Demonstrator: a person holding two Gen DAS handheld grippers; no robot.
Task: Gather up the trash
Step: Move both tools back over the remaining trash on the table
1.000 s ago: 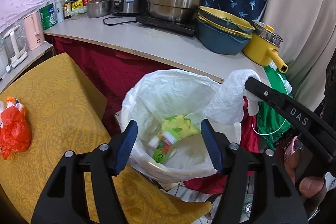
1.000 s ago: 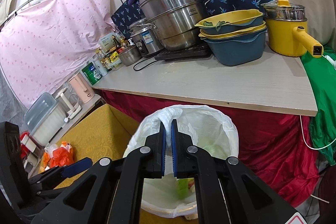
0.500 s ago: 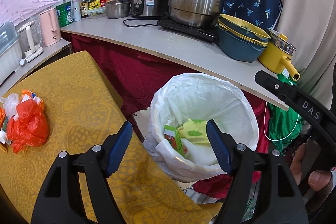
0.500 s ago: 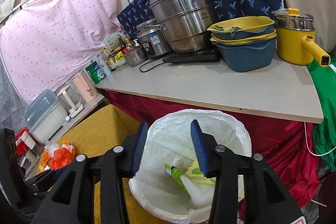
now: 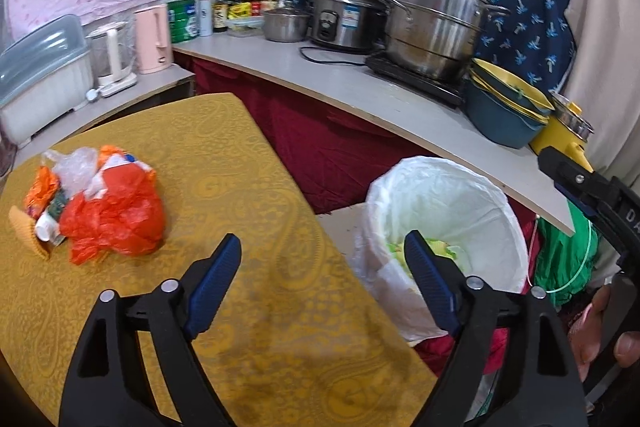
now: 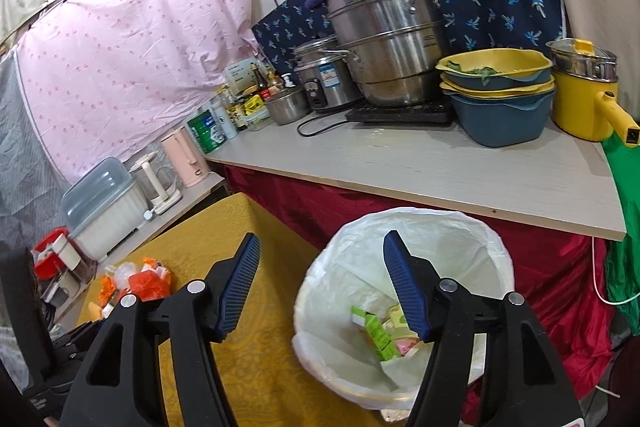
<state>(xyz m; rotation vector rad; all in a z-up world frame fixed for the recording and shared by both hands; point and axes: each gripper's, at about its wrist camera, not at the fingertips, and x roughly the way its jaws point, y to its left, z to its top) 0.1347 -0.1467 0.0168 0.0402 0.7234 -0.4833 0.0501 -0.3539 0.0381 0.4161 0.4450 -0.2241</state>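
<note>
Now my left claw (image 5: 322, 281) and right claw (image 6: 320, 285) are both opening, empty; the lined bin (image 6: 472, 227) at five o'clock holds a green carton (image 6: 378, 333) and wrappers (image 6: 404, 343).

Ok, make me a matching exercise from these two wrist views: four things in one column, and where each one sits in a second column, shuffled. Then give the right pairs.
Things:
1. orange plastic bag
2. green carton
3. steel steamer pot
4. pink kettle

Places:
A. inside the white-lined trash bin
B. on the black cooktop on the counter
C. on the yellow tablecloth
D. on the lower shelf, beside the clear jug

Pairs: 1-C, 2-A, 3-B, 4-D
</note>
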